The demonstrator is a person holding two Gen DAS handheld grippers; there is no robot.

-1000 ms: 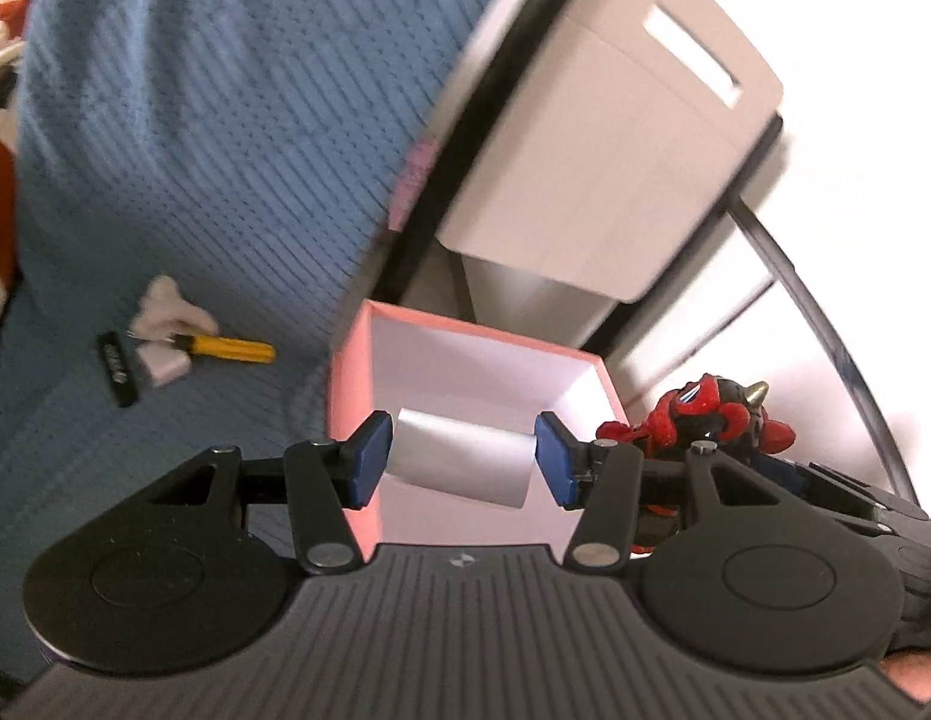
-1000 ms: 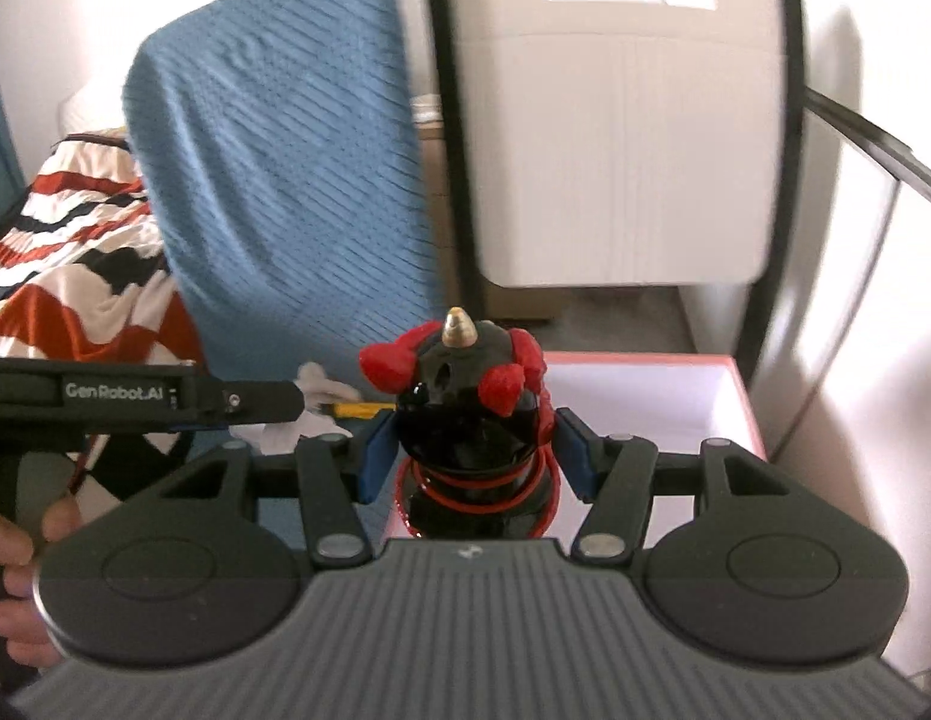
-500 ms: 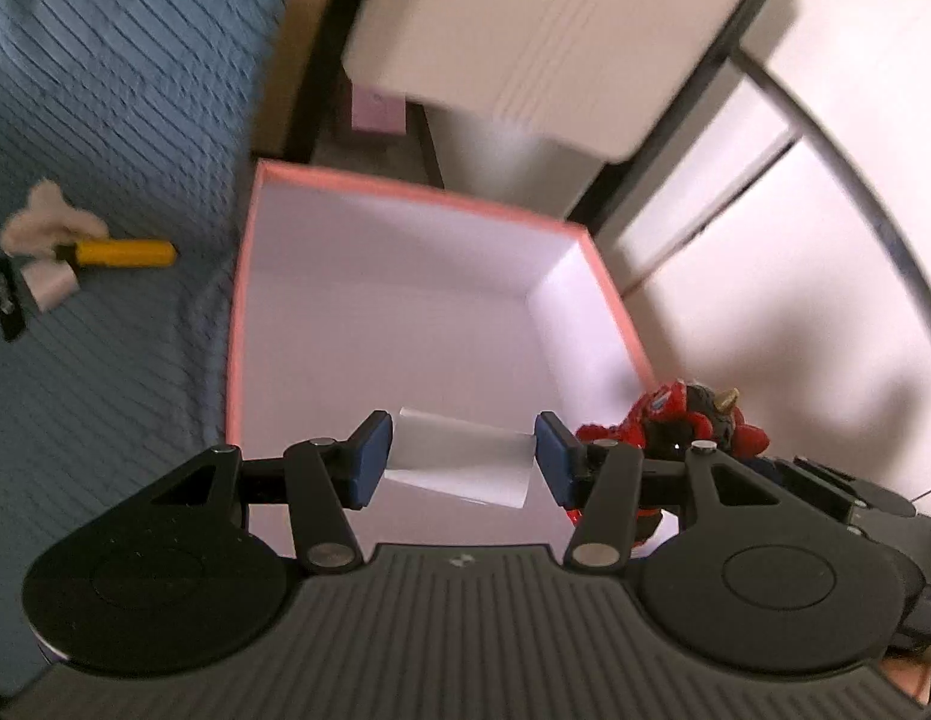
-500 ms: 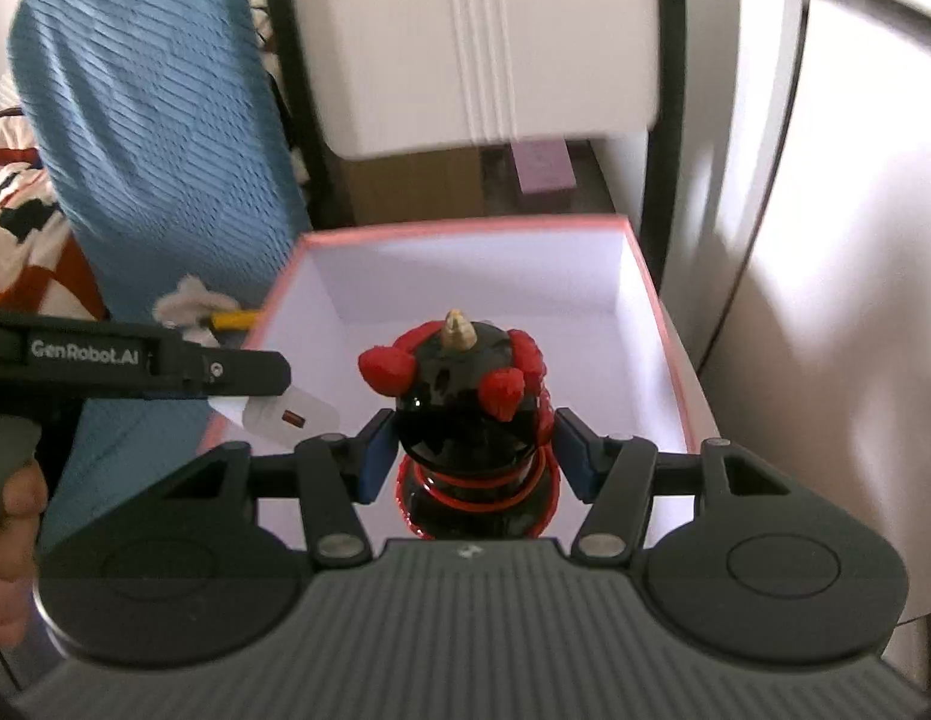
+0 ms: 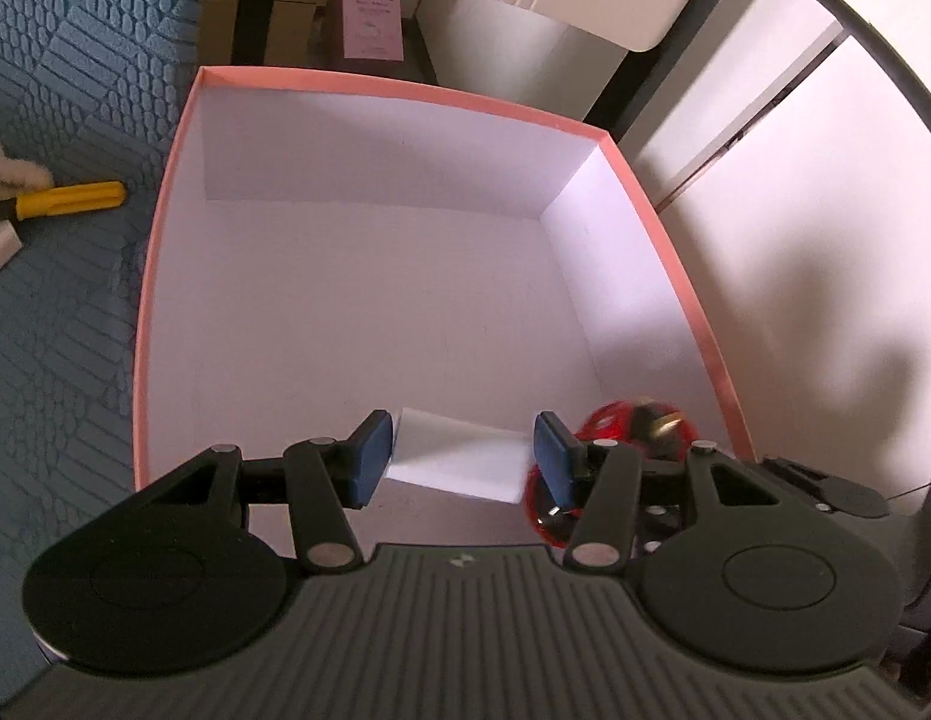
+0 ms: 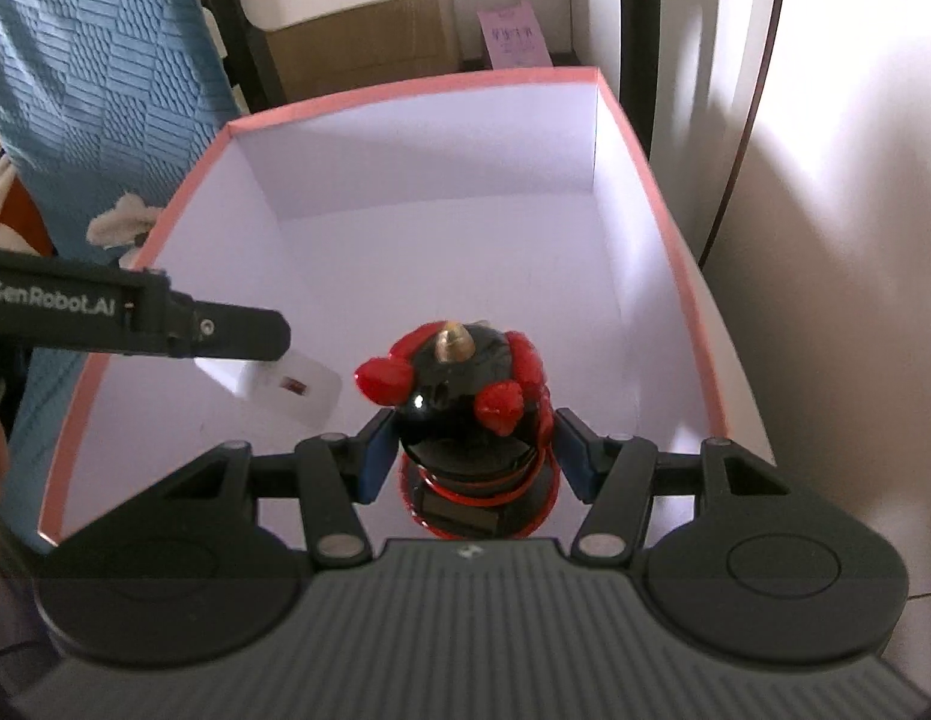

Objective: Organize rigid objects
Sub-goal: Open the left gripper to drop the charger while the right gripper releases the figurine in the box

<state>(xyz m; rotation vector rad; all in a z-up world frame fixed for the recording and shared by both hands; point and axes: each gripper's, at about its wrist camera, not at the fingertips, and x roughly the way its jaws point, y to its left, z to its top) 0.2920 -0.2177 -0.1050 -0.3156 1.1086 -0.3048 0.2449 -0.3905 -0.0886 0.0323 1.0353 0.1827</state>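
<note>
Pink-rimmed box now fills both views; both grippers have dropped in over it. L gripper clamps white block at 6 o'clock; R gripper clamps red-black toy beside it. Release looks next.
</note>
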